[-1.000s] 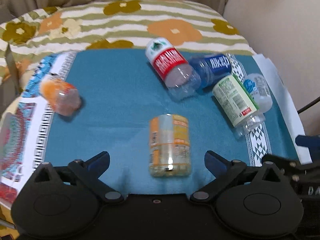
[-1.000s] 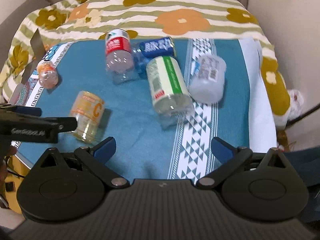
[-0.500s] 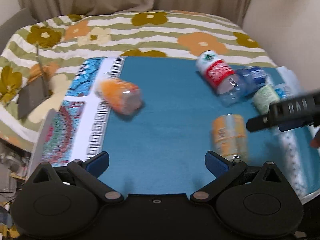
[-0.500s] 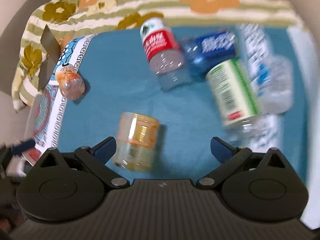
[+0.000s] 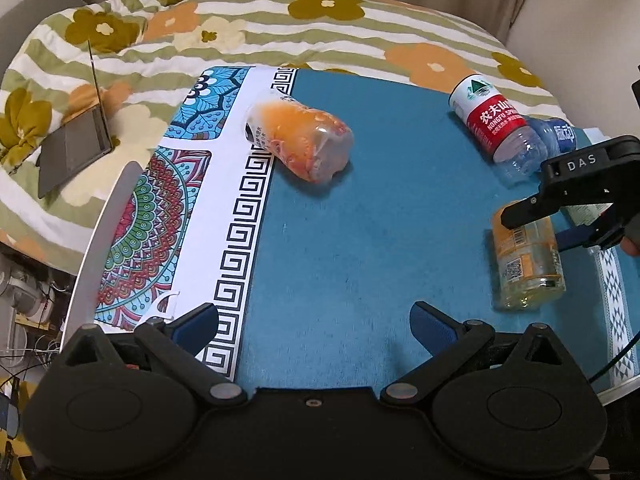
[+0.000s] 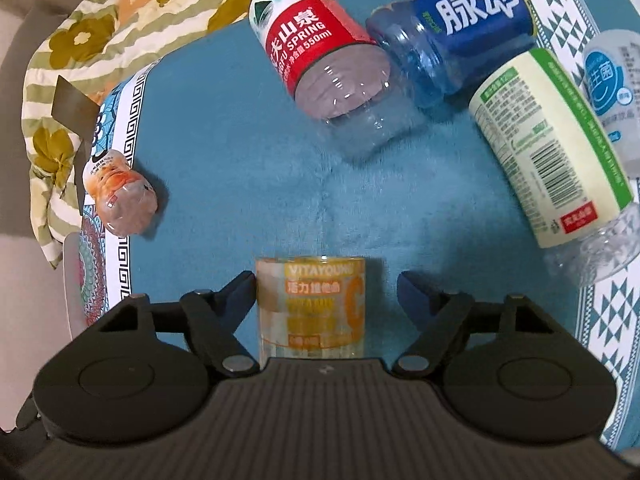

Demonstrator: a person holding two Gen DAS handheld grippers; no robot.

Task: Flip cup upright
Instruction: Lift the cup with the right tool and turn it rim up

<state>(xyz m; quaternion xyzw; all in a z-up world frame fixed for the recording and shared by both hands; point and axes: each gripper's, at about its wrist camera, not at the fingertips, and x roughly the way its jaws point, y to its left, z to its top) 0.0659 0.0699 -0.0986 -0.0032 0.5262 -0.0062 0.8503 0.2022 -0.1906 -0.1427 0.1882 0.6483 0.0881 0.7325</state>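
Note:
A clear cup with an orange VITAYOUNG label [image 6: 311,307] lies on its side on the blue mat [image 6: 240,168]. My right gripper [image 6: 327,288] is open and straddles it; the left finger touches its side and the right finger stands a little apart. The left wrist view shows the same cup [image 5: 527,258] at the right with the right gripper [image 5: 576,204] over it. My left gripper [image 5: 314,326] is open and empty above the mat's near edge, well left of the cup.
An orange cut-off bottle cup [image 5: 300,142] lies on its side at the mat's left. A red-label [image 6: 320,60], a blue-label [image 6: 460,36], a green-label [image 6: 552,144] and a pale [image 6: 612,92] one lie at the back right. A floral bedspread [image 5: 280,28] lies beyond.
My right gripper has dropped down and forward so its fingers now flank the orange-label cup. My left gripper has swung left and back, away from that cup.

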